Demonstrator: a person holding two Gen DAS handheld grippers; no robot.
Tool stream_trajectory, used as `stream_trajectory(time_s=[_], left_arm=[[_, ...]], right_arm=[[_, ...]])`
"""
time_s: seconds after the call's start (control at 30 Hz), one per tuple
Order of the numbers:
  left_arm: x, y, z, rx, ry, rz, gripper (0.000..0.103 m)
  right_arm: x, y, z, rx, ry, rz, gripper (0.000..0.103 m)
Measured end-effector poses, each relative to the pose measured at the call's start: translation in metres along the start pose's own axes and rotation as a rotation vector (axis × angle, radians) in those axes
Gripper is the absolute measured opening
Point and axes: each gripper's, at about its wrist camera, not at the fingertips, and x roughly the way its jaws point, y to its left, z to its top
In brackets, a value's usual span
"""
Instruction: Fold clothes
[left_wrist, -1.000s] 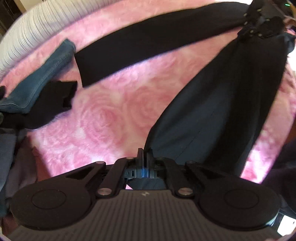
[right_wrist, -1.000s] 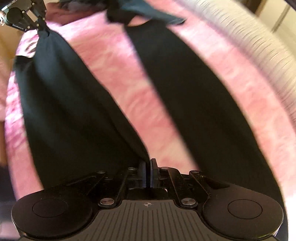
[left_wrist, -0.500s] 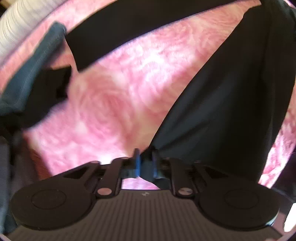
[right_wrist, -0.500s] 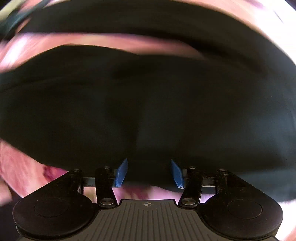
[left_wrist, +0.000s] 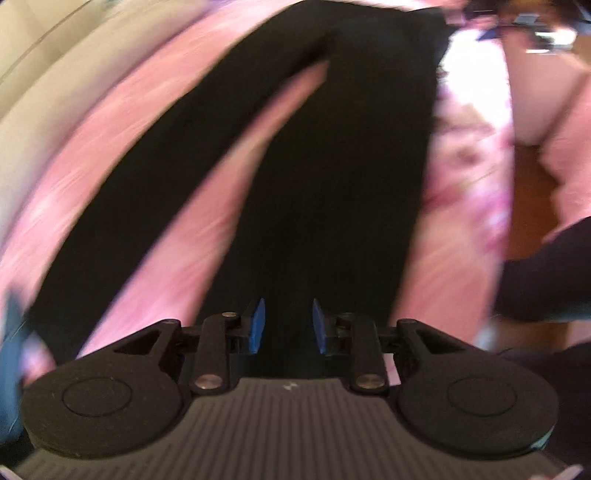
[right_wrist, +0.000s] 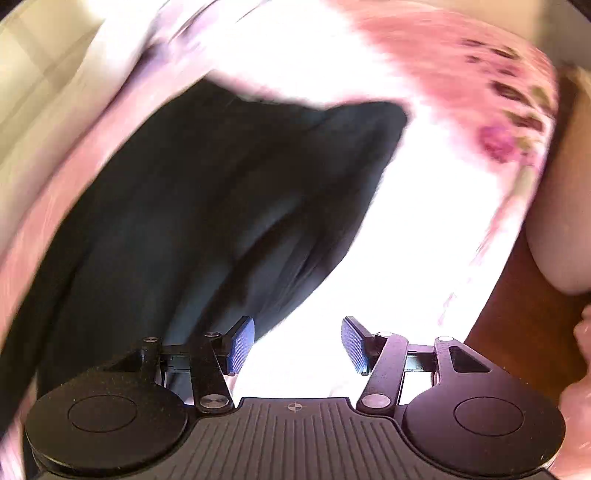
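Black trousers (left_wrist: 332, 184) lie flat on the pink blanket (left_wrist: 177, 288), both legs stretching away from me in the left wrist view. My left gripper (left_wrist: 288, 326) hovers over the near end of one leg. Its jaws are opening, and the blue pads (left_wrist: 258, 325) stand apart without pressing the cloth seen between them. In the right wrist view the wrinkled black cloth (right_wrist: 221, 203) lies to the left. My right gripper (right_wrist: 298, 345) is open over bright bare blanket (right_wrist: 424, 240), with nothing between its pads. Both views are blurred by motion.
A blue garment (left_wrist: 11, 350) shows at the left edge. The bed's edge with a floral sheet (right_wrist: 509, 110) drops to a wooden floor (left_wrist: 532, 206) on the right. A person's dark sleeve (left_wrist: 546, 277) is at the right, and a cream surface (left_wrist: 55, 74) lies at the far left.
Both grippers were shut on the black trousers and have let go and opened. Both views have swung sideways, and the trousers now lie on the blanket.
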Motion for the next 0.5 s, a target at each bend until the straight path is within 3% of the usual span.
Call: stream_trajectory(time_s=[0.1, 0.2, 0.27, 0.4, 0.5], left_arm=[[0.025, -0.058, 0.052, 0.138, -0.048, -0.079, 0.027], [0.049, -0.094, 0.098, 0.157, -0.072, -0.127, 0.028], [0.064, -0.112, 0.124, 0.175, -0.08, -0.147, 0.028], [0.083, -0.139, 0.162, 0.238, -0.088, -0.17, 0.029], [0.09, -0.138, 0.176, 0.217, -0.083, -0.167, 0.032]], right_arm=[[0.012, -0.028, 0.034, 0.103, -0.05, 0.045, 0.056], [0.026, -0.055, 0.063, 0.203, -0.041, 0.123, 0.056], [0.039, -0.068, 0.078, 0.252, 0.023, 0.185, 0.001], [0.035, -0.082, 0.116, 0.228, 0.1, 0.237, 0.002], [0.029, -0.1, 0.141, 0.193, 0.094, 0.177, 0.001]])
